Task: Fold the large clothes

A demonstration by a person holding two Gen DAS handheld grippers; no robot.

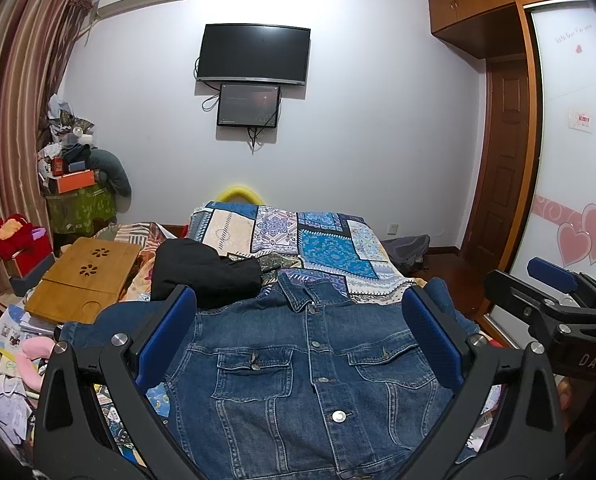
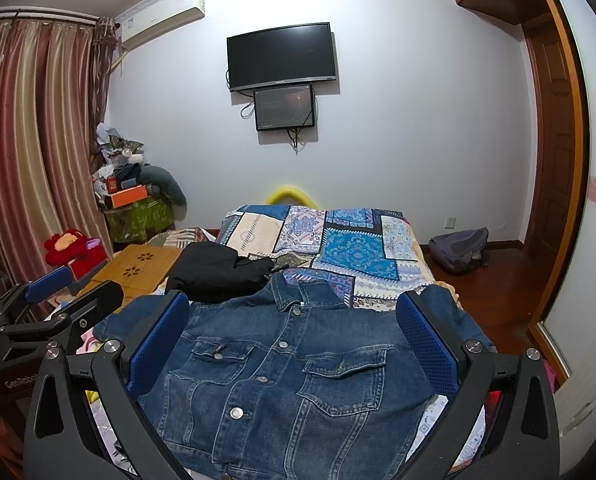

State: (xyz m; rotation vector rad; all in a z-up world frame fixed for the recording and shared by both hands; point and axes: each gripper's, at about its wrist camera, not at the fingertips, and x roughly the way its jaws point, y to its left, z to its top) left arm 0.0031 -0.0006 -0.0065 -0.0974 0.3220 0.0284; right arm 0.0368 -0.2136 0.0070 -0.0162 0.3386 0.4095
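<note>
Left wrist view: left gripper (image 1: 298, 336) jaws wide apart, empty, hovering above buttoned blue denim jacket (image 1: 306, 376) lying front-up, flat on patchwork-quilted bed (image 1: 330, 240). Black garment (image 1: 202, 272) touches jacket's collar side.

Right wrist view: right gripper (image 2: 294, 336) jaws likewise spread, holding nothing, over same jacket.

Risk: stiff denim slipping from shallow pinch; sleeve grab snagging black garment too.
</note>
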